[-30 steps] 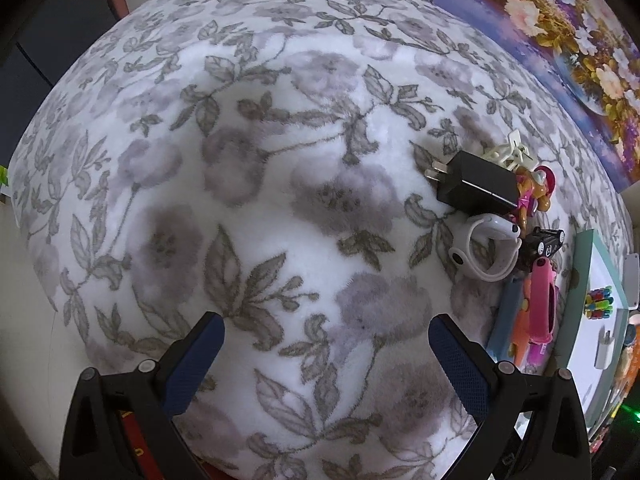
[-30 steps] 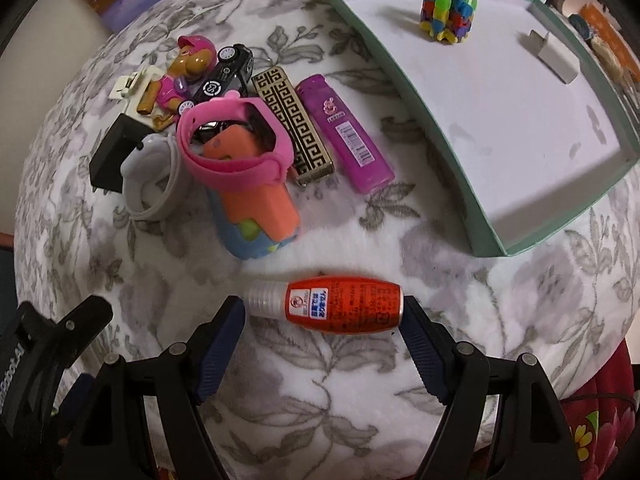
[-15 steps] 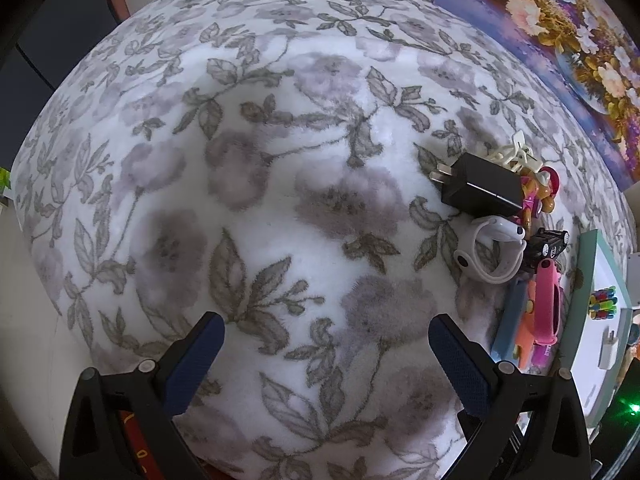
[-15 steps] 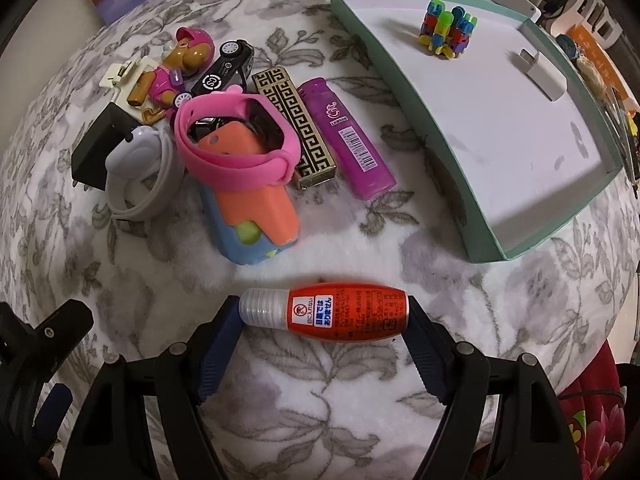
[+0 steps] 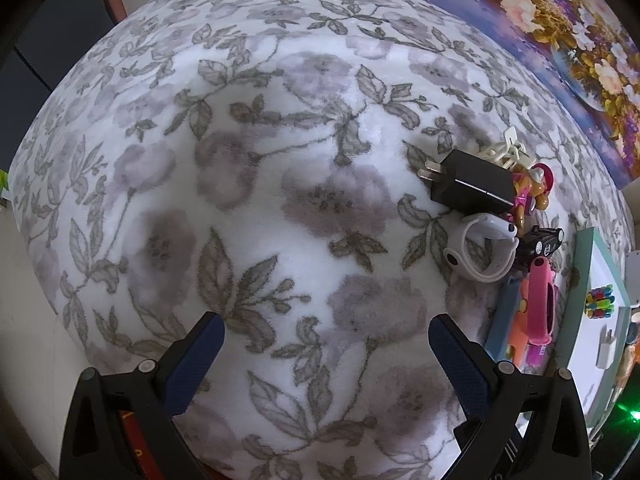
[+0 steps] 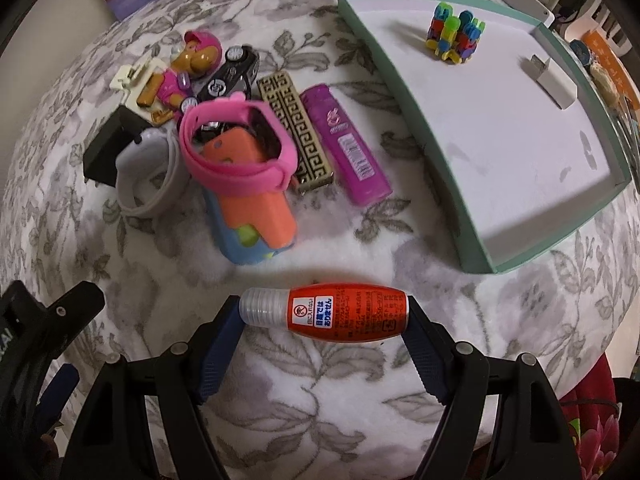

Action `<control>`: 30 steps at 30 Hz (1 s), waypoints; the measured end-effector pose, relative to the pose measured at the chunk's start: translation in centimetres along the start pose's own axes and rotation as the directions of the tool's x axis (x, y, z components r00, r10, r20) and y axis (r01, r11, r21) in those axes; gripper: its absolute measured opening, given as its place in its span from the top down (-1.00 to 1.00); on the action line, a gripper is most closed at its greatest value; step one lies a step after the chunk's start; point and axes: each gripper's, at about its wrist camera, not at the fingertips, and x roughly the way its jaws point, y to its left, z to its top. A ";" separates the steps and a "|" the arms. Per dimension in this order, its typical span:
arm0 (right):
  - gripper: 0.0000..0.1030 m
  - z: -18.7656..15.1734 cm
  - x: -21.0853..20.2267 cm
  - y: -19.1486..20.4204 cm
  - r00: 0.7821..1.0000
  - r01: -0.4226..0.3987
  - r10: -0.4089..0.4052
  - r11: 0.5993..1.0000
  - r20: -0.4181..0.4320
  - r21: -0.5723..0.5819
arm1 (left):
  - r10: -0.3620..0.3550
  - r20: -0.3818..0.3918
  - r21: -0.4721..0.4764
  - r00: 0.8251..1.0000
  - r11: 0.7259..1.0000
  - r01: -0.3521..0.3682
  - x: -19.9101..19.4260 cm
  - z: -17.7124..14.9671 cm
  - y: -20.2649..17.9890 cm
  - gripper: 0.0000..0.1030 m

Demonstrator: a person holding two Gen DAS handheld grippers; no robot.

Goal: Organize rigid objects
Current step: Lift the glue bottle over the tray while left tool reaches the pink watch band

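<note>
One small red bottle, clear ribbed cap, lengthwise in right claw

A small red bottle with a clear ribbed cap lies sideways, cap to the left, pinched end to end. Behind it huddle a pink band on an orange-and-blue case, a purple lighter and a key-patterned lighter; the mint tray holds a coloured block toy and a white plug

left tongs gape above floral blanket.
</note>
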 end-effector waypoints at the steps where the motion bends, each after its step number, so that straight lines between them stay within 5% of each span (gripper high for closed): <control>1: -0.53 0.2 -0.4 -0.4 1.000 -0.005 0.005 1.000 0.005 -0.002 | -0.003 0.000 -0.003 1.000 1.000 0.003 0.0 0.0 -0.1 -1.00; 19: -0.53 5.5 -6.0 -6.9 0.989 -0.067 0.063 0.997 0.136 0.024 | -0.047 0.031 0.011 0.998 0.999 0.047 -0.5 0.0 -2.3 -1.00; 30: -0.53 8.7 -7.1 -11.9 0.975 0.039 -0.061 0.994 0.214 0.103 | -0.124 0.070 0.120 0.990 0.986 0.116 -1.2 -0.4 -7.8 -0.98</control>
